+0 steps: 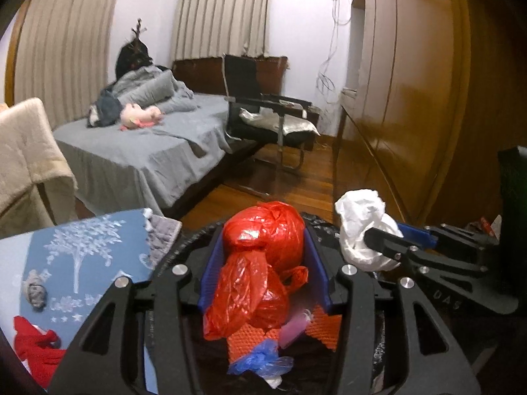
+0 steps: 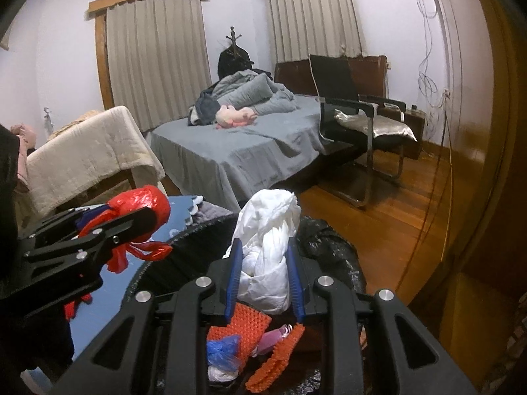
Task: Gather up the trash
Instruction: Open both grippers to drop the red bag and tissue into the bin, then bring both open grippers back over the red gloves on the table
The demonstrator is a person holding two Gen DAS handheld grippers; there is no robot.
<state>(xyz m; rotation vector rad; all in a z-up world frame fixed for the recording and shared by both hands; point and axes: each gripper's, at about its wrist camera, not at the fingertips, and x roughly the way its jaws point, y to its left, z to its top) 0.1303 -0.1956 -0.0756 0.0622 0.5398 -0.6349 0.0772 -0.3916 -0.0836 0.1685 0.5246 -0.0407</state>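
Trash: red bag (image 1: 263, 230) between left gripper (image 1: 263, 256) pads, white wad (image 2: 266, 263) pinched by right gripper (image 2: 266, 263), frame centre.
Bin (image 2: 329, 240): black-lined, directly below both.
Advice: spread fingers only once over the opening.

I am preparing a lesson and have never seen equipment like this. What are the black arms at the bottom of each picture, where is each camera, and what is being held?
No robot here: a person carries a two-finger tool in each hand, with a wide-angle camera mounted on each, looking forward along its fingers. In the left tool's picture, the left gripper holds a red plastic bag. In the right tool's picture, the right gripper holds a crumpled white bag. Both hang over a black-lined bin that already holds orange and blue scraps. Behind them is a bedroom with a grey bed.
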